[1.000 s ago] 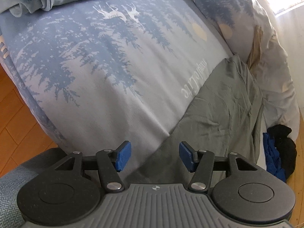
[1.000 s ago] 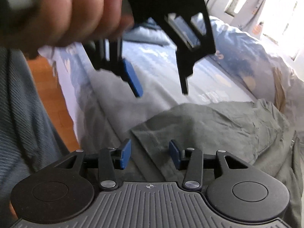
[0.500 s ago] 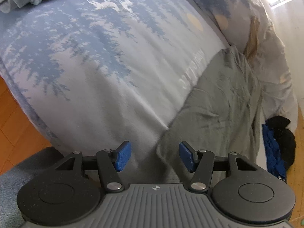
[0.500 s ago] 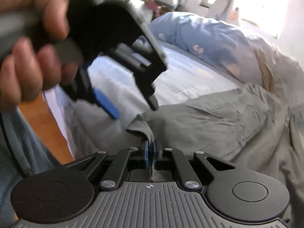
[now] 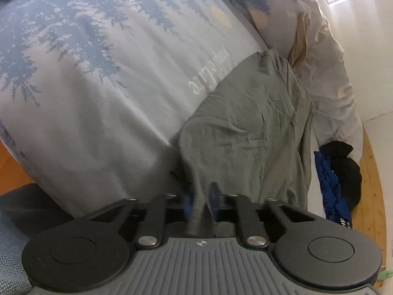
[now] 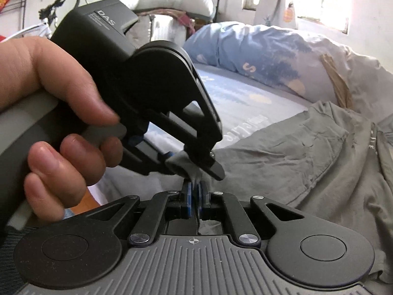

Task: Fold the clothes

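1. The left gripper point(image 5: 199, 202), a black two-finger tool with blue pads, has just been closing, and a bunched fold of the wrinkled grey-green cotton T-shirt point(image 5: 248, 132) runs between its pads; the pads look blurred, yet the cloth is pinched between them.
2. The right gripper point(image 6: 195, 195), of the same make, is clenched on a thin edge of that T-shirt point(image 6: 282, 157), the fabric standing up as a narrow ridge between its nearly touching blue pads.
3. In the right wrist view the left gripper point(image 6: 194, 166) sits just ahead of the right one's fingertips, and a person's hand point(image 6: 56, 113) wraps its grey handle up and to the left; the two grips are almost touching on the same corner of cloth.
4. The rest of the T-shirt spreads away ahead and to the right of both tools, lying creased on the blue-and-white bedspread printed with pine trees and reindeer point(image 5: 98, 78).
5. Ahead and to the left of the left gripper the bedspread is bare of clothes.
6. Far ahead on the right lies a rumpled pale duvet point(image 5: 326, 78) in the same print.
7. To the right of the left gripper, beyond the shirt's edge, a heap of black and bright blue garments point(image 5: 336, 179) lies by the wooden floor point(image 5: 373, 172).
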